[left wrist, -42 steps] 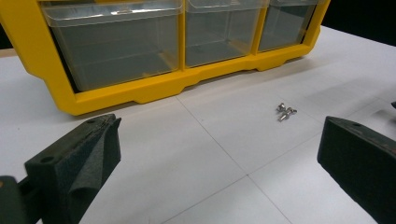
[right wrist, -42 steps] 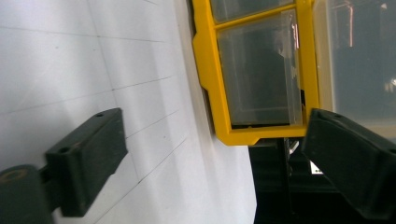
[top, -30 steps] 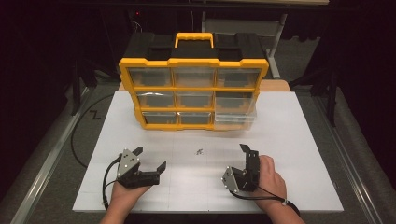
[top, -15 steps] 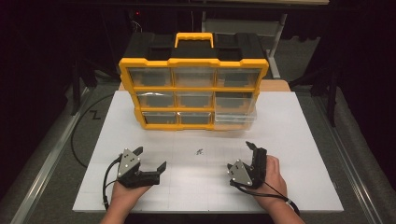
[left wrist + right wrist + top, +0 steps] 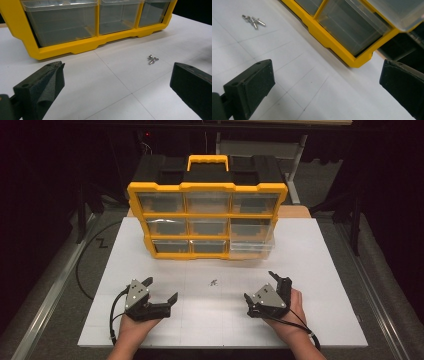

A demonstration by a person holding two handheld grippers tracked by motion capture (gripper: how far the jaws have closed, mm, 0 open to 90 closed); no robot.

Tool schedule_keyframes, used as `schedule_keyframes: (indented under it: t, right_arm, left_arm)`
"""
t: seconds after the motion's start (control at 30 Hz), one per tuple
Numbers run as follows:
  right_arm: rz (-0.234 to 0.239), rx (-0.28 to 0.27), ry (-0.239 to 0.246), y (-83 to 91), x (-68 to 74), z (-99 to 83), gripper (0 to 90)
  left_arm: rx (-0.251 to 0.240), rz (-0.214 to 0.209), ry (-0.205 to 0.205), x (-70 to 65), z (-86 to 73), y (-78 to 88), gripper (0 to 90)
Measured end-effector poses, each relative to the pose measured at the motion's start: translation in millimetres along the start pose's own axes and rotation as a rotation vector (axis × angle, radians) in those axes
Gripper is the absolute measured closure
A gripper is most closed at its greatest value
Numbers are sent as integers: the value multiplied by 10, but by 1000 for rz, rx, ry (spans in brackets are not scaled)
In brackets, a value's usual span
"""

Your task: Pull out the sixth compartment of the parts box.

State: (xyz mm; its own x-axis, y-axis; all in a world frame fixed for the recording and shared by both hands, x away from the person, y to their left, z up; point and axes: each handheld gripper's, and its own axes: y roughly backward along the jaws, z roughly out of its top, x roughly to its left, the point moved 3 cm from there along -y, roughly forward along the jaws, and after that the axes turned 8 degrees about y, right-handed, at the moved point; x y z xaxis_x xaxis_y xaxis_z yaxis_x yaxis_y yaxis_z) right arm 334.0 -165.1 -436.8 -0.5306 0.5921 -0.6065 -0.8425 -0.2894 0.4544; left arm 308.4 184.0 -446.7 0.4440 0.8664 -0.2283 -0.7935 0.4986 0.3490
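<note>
High view
Table: a white board (image 5: 320,270) with faint grid lines covers the tabletop.
Organizer: a yellow drawer organizer (image 5: 207,220) with a black top and a yellow handle (image 5: 207,162) stands at the far middle of the board, three rows of three clear drawers facing the person.
Open drawer: the bottom-right drawer (image 5: 252,247) is pulled partway out toward the person.
Screws: a small cluster of screws (image 5: 213,282) lies on the bare board in front of the organizer, between the two grippers and a little farther out than both.
Left gripper (image 5: 160,290): held in the person's left hand (image 5: 132,327) near the front edge, jaws spread wide, nothing between them.
Right gripper (image 5: 260,286): held in the right hand (image 5: 292,312), tilted toward the organizer, jaws spread, nothing in them.
Cables: a black cable (image 5: 116,312) loops from the left gripper; another trails from the right one.

Left gripper view
Jaws: two black jaws stand far apart at the bottom corners, released and empty.
Screws (image 5: 152,59): a few silver screws lie touching one another on the board, ahead and right of centre, well short of the organizer.
Organizer (image 5: 82,46): its yellow base and bottom row of clear drawers run across the top.

Right gripper view
Jaws: wide apart, released, holding nothing.
Screws (image 5: 253,21): at upper left on the board, apart from the organizer.
Organizer (image 5: 332,41): its yellow corner crosses diagonally; the pulled-out clear drawer (image 5: 397,12) overhangs at upper right.
</note>
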Motion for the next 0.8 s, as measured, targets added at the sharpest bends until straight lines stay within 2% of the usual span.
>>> schedule_keyframes:
  t: [0.27, 0.53, 0.8]
  right_arm:
    - [45, -16, -142, -7, -95, -54, 9]
    - [107, -49, -283, -5, -161, -84, 9]
    - [133, -93, -391, 18, -205, -87, 9]
  left_arm:
    - [8, 2, -5, -2, -3, -1, 6]
    - [11, -9, 9, 4, 0, -2, 8]
    - [10, -22, 14, 12, -5, -3, 8]
